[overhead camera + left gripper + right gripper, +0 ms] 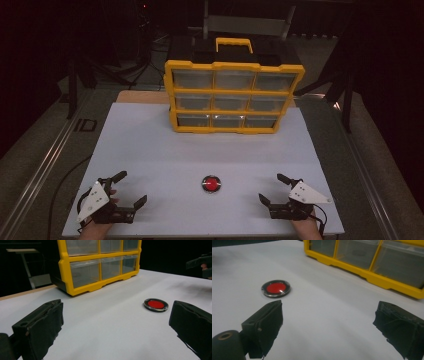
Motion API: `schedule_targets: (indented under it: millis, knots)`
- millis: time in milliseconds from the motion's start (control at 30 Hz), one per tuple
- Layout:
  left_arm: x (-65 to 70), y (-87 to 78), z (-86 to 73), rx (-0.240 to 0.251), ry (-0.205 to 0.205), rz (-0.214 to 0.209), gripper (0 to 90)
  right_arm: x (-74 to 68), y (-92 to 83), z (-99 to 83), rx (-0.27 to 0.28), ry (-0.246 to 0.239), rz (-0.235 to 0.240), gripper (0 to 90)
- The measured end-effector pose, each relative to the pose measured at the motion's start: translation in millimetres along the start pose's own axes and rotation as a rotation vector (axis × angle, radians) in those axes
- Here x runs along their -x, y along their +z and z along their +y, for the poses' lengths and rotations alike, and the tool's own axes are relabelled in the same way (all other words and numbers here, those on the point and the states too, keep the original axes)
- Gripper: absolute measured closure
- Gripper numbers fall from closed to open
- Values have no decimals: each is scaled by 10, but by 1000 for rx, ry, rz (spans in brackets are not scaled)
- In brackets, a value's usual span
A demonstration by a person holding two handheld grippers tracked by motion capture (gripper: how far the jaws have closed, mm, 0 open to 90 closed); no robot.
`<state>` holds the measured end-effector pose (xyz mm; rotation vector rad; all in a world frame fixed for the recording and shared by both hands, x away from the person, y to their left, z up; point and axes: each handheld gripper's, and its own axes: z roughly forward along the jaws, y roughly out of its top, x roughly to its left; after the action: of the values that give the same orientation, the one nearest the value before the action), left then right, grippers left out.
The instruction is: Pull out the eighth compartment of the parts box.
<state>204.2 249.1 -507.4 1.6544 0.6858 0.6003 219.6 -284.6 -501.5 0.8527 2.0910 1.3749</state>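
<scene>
A yellow organizer [232, 96] with clear drawers and a carry handle stands upright at the back of the white table [150, 150]. A small round red disc with a metal rim [211, 184] lies flat near the front middle. My left gripper [132, 187] rests open at the front left, nothing between its jaws. At the front right my right gripper [272, 189] is open too, and bare. The disc [156, 304] lies ahead and right of the left gripper [117, 322], with the organizer [100, 265] behind. From the right gripper [329, 322] the disc [276, 288] lies ahead to the left.
The white board ends close in front of both hands. Dark floor, cables and a metal rail [45, 165] lie to the left of the table. A stand [245, 22] rises behind the organizer. The other gripper [201, 263] appears far right in the left gripper view.
</scene>
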Motion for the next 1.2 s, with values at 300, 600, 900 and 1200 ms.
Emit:
schedule_targets:
  millis: [300, 600, 900, 1200]
  knots:
    - [55, 32, 20, 4, 21, -1, 1, -19, 15, -13, -9, -10, 0, 80]
    - [64, 17, 15, 8, 25, -3, 1, -47, 2, 9, -13, -53, 9, 88]
    - [64, 8, 23, 18, 24, -8, 1, -99, -44, 81, -23, -77, 21, 83]
    - [74, 4, 24, 15, 25, -12, 1, -156, -73, 192, -14, -135, 9, 83]
